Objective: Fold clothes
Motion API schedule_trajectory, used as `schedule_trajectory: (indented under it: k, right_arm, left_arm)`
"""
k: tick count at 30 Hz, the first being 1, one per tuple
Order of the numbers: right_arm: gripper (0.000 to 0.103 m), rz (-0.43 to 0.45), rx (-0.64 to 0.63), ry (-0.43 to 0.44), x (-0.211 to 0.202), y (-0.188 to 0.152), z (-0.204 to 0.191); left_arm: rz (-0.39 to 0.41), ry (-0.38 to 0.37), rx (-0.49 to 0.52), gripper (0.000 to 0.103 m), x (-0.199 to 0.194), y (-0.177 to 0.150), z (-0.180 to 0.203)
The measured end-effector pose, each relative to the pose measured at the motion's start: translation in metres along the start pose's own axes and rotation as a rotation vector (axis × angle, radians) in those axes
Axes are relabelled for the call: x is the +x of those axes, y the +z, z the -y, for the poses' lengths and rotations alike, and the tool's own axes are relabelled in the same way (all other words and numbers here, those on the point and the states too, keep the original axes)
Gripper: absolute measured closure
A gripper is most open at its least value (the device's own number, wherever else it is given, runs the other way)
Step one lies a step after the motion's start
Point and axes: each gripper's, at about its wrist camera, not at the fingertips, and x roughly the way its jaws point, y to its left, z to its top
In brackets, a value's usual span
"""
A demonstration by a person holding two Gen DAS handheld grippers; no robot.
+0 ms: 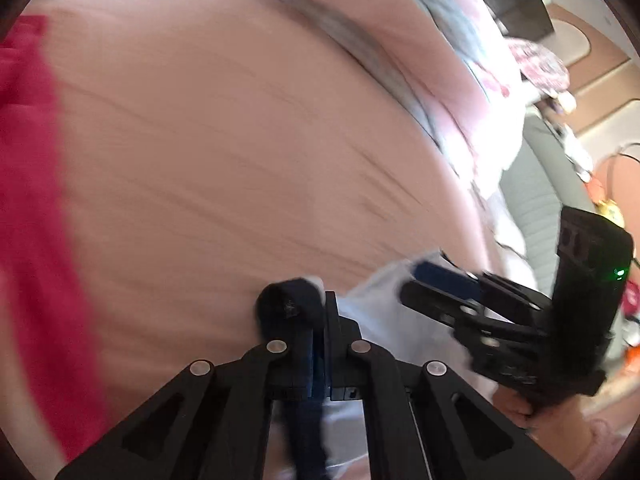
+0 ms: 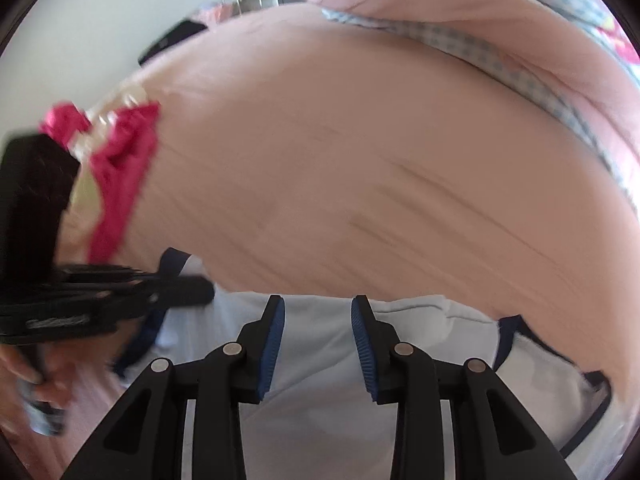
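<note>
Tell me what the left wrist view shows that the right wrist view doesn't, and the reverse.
Only the left wrist view shows the left gripper shut on the navy trim of the white garment. Only the right wrist view shows the right gripper open, nothing between its blue pads, above the garment's white panel. Both show the pink bedsheet, the red cloth at its edge, and the other gripper.
</note>
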Motion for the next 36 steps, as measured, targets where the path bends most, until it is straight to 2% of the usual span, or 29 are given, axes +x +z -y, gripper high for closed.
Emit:
schedule_trajectory:
  k: [1, 4, 6, 7, 8, 11, 13, 15, 16, 18, 21, 22, 25, 27, 29, 31, 32, 34, 36]
  right_arm:
    - [0.069, -0.013, -0.02, -0.013, 0.004, 0.0, -0.001]
    - [0.07, -0.027, -0.067, -0.14, 0.023, -0.004, 0.003]
    - [0.07, 0.013, -0.002, -0.154, 0.017, -0.002, 0.014]
    - [0.07, 0.026, 0.032, -0.17, 0.012, 0.0, 0.017]
    - [0.07, 0.036, 0.024, -0.145, 0.007, 0.0, 0.015]
    - [0.067, 0.052, -0.009, -0.074, -0.006, -0.002, 0.005]
    - [0.067, 0.004, -0.078, -0.048, -0.003, -0.007, -0.011]
    - [0.067, -0.021, -0.102, -0.074, 0.004, -0.012, -0.015]
    - [0.067, -0.021, -0.088, -0.093, 0.004, -0.015, -0.011]
    - [0.067, 0.002, -0.005, -0.099, -0.008, -0.022, 0.008]
    - [0.067, 0.031, 0.111, -0.11, -0.027, -0.035, 0.034]
    - [0.066, 0.024, 0.121, -0.117, -0.035, -0.045, 0.038]
    - [0.066, 0.005, 0.153, -0.139, -0.057, -0.074, 0.049]
    - [0.066, -0.007, 0.179, -0.152, -0.072, -0.095, 0.058]
    - [0.066, -0.008, 0.225, -0.173, -0.088, -0.118, 0.073]
    - [0.066, 0.002, 0.273, -0.234, -0.109, -0.145, 0.094]
    - [0.066, 0.006, 0.295, -0.257, -0.117, -0.156, 0.102]
    - [0.066, 0.002, 0.332, -0.296, -0.132, -0.174, 0.125]
    - [0.066, -0.004, 0.368, -0.339, -0.151, -0.193, 0.157]
  left_arm:
    - [0.047, 0.028, -0.013, 0.101, -0.013, -0.005, -0.006]
    - [0.078, 0.051, -0.099, 0.098, -0.021, -0.009, -0.018]
    - [0.096, 0.078, -0.139, 0.098, -0.026, -0.011, -0.023]
    - [0.12, 0.119, -0.097, 0.098, -0.031, -0.01, -0.017]
    - [0.139, 0.156, -0.053, 0.098, -0.034, -0.008, -0.011]
    - [0.053, 0.103, 0.084, 0.098, 0.003, -0.012, 0.023]
    - [-0.005, 0.068, 0.176, 0.098, 0.027, -0.015, 0.045]
    - [-0.062, 0.044, 0.268, 0.098, 0.052, -0.018, 0.067]
    - [-0.087, 0.135, 0.308, 0.098, 0.059, -0.024, 0.065]
    - [-0.084, 0.214, 0.282, 0.1, 0.056, -0.029, 0.048]
    - [-0.007, 0.334, 0.142, 0.1, 0.02, -0.024, 0.031]
    - [0.035, 0.379, 0.176, 0.1, 0.007, -0.027, 0.038]
    - [-0.012, 0.23, 0.313, 0.099, 0.003, -0.04, 0.065]
    - [-0.036, 0.201, 0.408, 0.099, 0.007, -0.054, 0.082]
    - [-0.094, 0.24, 0.408, 0.099, 0.013, -0.062, 0.082]
    - [-0.161, 0.153, 0.402, 0.099, 0.018, -0.065, 0.09]
    - [-0.185, 0.099, 0.431, 0.099, 0.021, -0.067, 0.105]
    - [-0.203, 0.047, 0.522, 0.099, 0.033, -0.074, 0.144]
    - [-0.216, 0.024, 0.529, 0.099, 0.046, -0.072, 0.167]
